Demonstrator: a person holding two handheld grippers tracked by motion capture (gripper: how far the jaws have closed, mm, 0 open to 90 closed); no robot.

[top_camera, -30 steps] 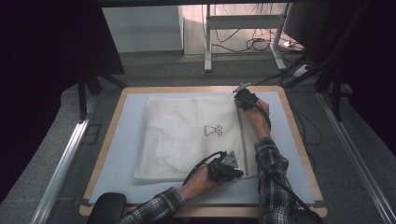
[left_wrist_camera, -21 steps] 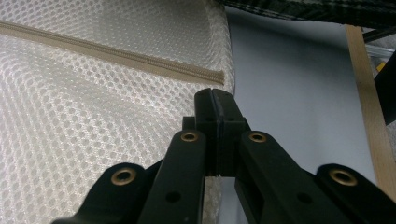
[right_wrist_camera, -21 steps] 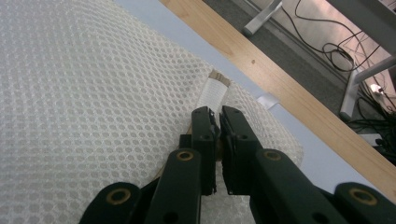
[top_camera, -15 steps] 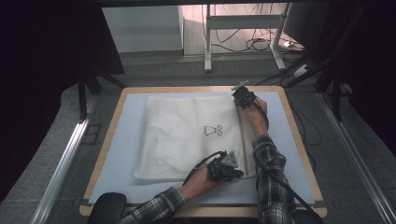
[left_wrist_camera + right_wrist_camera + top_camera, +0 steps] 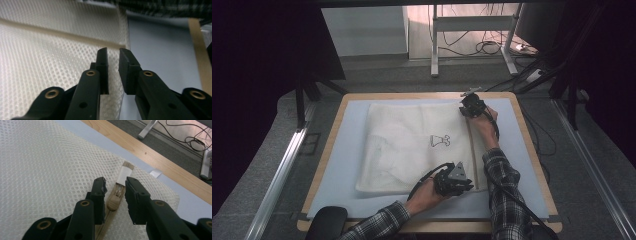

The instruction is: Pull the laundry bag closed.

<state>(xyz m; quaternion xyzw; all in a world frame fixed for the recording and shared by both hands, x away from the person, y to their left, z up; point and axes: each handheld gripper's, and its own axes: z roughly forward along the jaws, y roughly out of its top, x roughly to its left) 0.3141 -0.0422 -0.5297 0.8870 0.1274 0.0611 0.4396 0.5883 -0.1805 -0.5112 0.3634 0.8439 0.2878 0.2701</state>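
No legible text or number; the mesh bag (image 5: pixel 412 145) bears one small dark printed emblem (image 5: pixel 440 141), no letters discernible.

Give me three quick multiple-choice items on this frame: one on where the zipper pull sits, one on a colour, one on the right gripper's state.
1. Where is the zipper pull?
A. at the mesh bag's near-left corner
B. between the right gripper's jaws, at the bag's far-right end
C. off the bag, on the mat

2. What colour is the mesh bag?
A. white
B. red
C. dark green

3. How do the right gripper jaws stand?
A. clamped on the pull
B. apart, pull lying between them untouched
C. holding a cable

Key: 1 B, the right gripper view shows the pull between the jaws near the zipper's end; 2 A, white mesh in all views; 3 B, gaps show on both sides of the pull.
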